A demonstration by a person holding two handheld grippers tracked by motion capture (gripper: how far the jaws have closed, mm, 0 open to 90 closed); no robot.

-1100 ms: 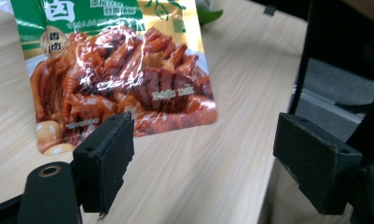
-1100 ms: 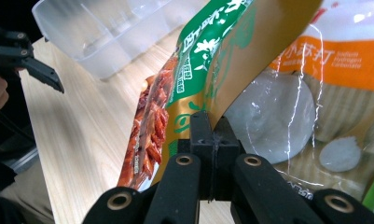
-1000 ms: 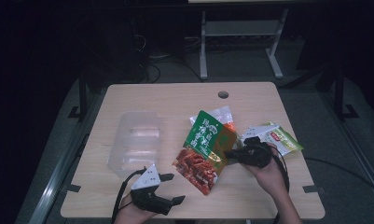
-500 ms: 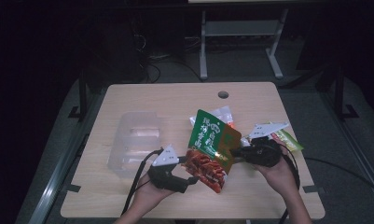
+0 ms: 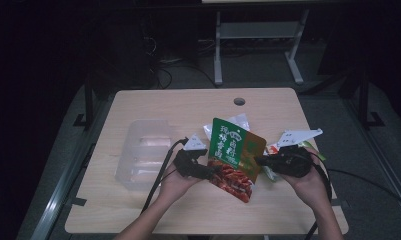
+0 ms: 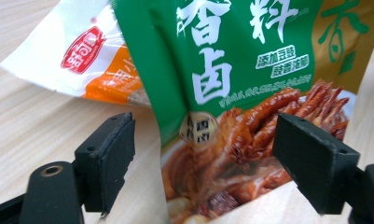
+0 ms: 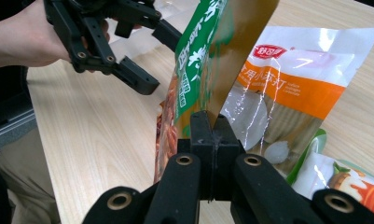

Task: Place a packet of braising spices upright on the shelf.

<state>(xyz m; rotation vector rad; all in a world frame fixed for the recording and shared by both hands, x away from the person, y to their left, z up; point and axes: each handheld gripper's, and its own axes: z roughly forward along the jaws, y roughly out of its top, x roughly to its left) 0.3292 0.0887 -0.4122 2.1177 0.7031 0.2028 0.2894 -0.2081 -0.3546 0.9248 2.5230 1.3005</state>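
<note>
A green snack pouch point(image 5: 231, 145) with a picture of braised meat stands tilted above the table, lifted off it. My right gripper point(image 5: 259, 161) is shut on its gold side edge point(image 7: 231, 60), and the black jaws point(image 7: 213, 123) meet tightly there. From the left, my left gripper point(image 5: 214, 172) has come up to the pouch's lower part. In the left gripper view its jaws point(image 6: 208, 140) are open, one pad point(image 6: 111, 154) on each side of the pouch point(image 6: 240, 84), neither pressing on it. The right gripper view shows the left gripper point(image 7: 161, 58) beside the pouch point(image 7: 194, 60).
A white and orange pouch point(image 7: 296, 74) lies behind the green one on the wooden table point(image 5: 188, 110). Another pouch point(image 7: 348, 182) with green print lies by my right hand. A clear plastic tray point(image 5: 143, 152) sits at the left. The table has a cable hole point(image 5: 239, 101).
My left gripper moved from the table's front edge to the right, up to the green pouch's lower part. The right gripper lifted the pouch a little and stood it more upright.
</note>
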